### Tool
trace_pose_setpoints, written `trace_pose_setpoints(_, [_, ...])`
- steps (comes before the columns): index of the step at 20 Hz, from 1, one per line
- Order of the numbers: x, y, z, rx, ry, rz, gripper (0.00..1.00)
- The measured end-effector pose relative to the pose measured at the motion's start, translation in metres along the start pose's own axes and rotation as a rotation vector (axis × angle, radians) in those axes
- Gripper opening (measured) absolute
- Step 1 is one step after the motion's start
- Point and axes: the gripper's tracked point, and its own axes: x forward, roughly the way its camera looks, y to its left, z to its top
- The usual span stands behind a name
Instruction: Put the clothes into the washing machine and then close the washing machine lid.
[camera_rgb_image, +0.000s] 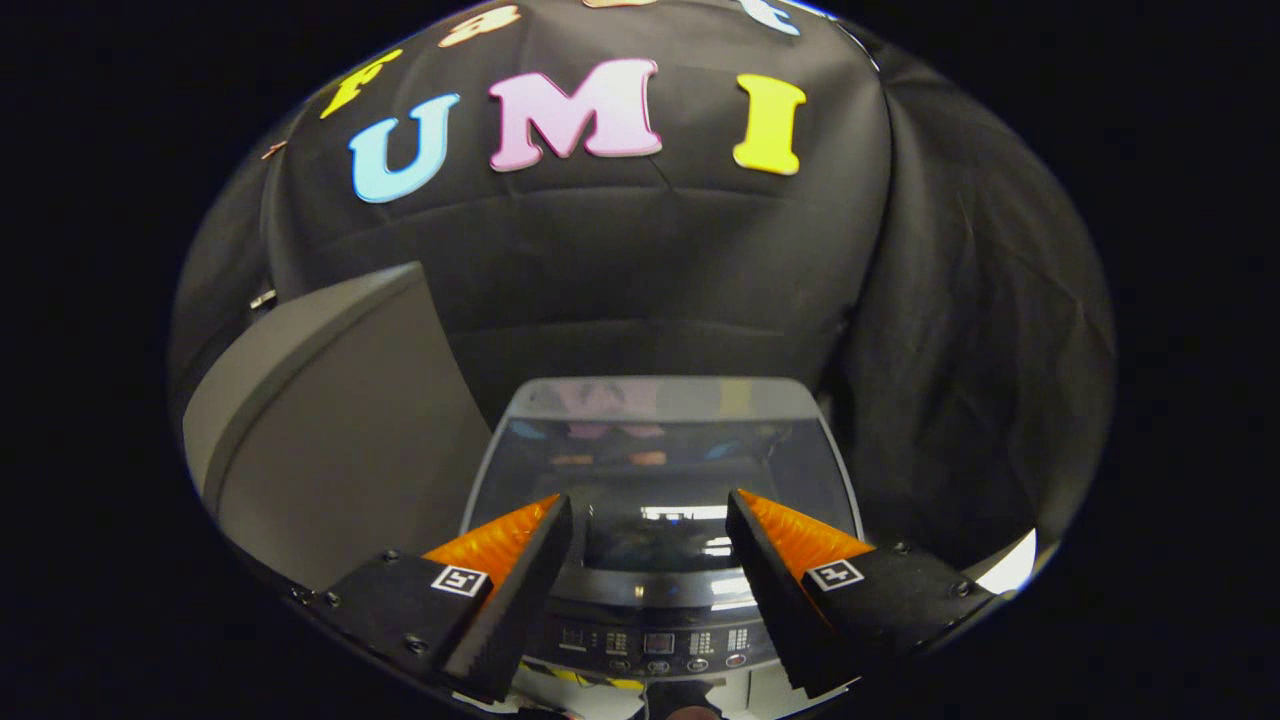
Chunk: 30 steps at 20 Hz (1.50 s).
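Two fingers of the gripper (650, 520) stand wide apart with nothing between them, above the washing machine (655, 600). Its glass lid (660, 450) lies flat and closed, long axis running away from the fingers toward the booth wall. A control panel (655, 642) sits at the machine's near edge. A grey box (330, 430) stands just left of the machine.

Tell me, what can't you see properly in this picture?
- Inside the washing machine: hidden by its shiny lid, which looks shut; clothes can't be seen.
- Button panel: too small, partly behind the open, empty hand-held gripper.
- Grey box beside it: cut off at the edge.
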Motion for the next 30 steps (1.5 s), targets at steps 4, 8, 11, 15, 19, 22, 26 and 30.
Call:
trace_pose_setpoints(4, [-0.030,0.028,0.080,0.019,-0.212,0.025,1.00])
trace_pose_setpoints(8, [-0.068,0.048,0.152,0.058,-0.413,0.048,0.99])
trace_pose_setpoints(11, [-0.098,0.064,0.189,0.048,-0.515,0.052,0.99])
trace_pose_setpoints(15, [-0.132,0.093,0.196,0.055,-0.547,0.038,0.99])
trace_pose_setpoints(19, [-0.163,0.135,0.176,0.049,-0.567,0.036,0.99])
trace_pose_setpoints(22, [-0.181,0.161,0.168,0.040,-0.600,0.029,0.99])
trace_pose_setpoints(26, [-0.198,0.183,0.164,0.048,-0.606,0.007,0.99])
trace_pose_setpoints(30, [-0.203,0.200,0.167,0.049,-0.608,0.013,0.99])
